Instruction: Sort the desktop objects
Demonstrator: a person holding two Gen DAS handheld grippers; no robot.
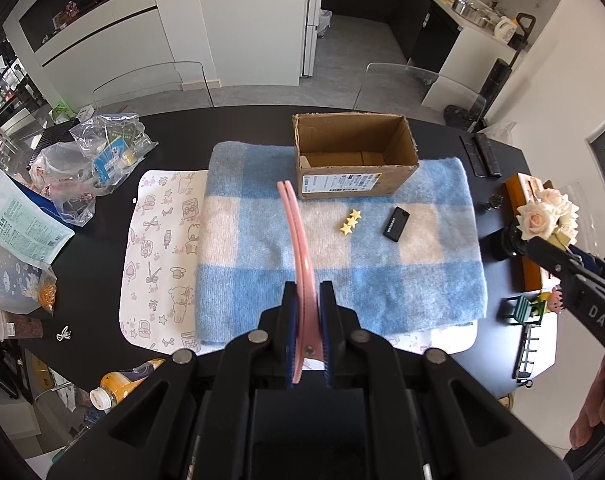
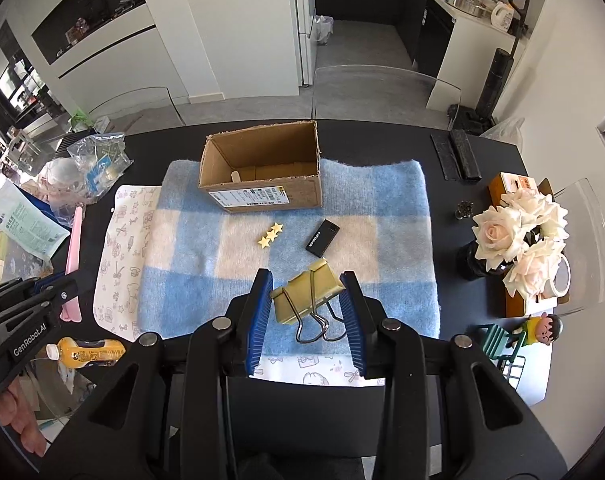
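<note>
My left gripper [image 1: 307, 292] is shut on a long pink hair clip [image 1: 298, 248] and holds it above the blue checked towel [image 1: 262, 248]. My right gripper [image 2: 307, 280] is shut on a large yellow binder clip [image 2: 308, 296], its wire handles pointing back at the camera. An open cardboard box [image 1: 354, 156] stands at the towel's far edge; it also shows in the right wrist view [image 2: 262, 172]. A yellow star clip [image 1: 350, 222] [image 2: 269, 234] and a small black device [image 1: 396, 222] [image 2: 321, 237] lie on the towel before the box.
A white patterned mat [image 1: 158, 248] lies under the towel's left side. Plastic bags [image 1: 98, 160] and packets crowd the table's left. White roses [image 2: 518, 236], an orange box [image 2: 514, 188], a toy figure on a chair [image 2: 534, 332] and black remotes [image 2: 456, 154] stand at the right. A juice bottle [image 2: 86, 350] lies front left.
</note>
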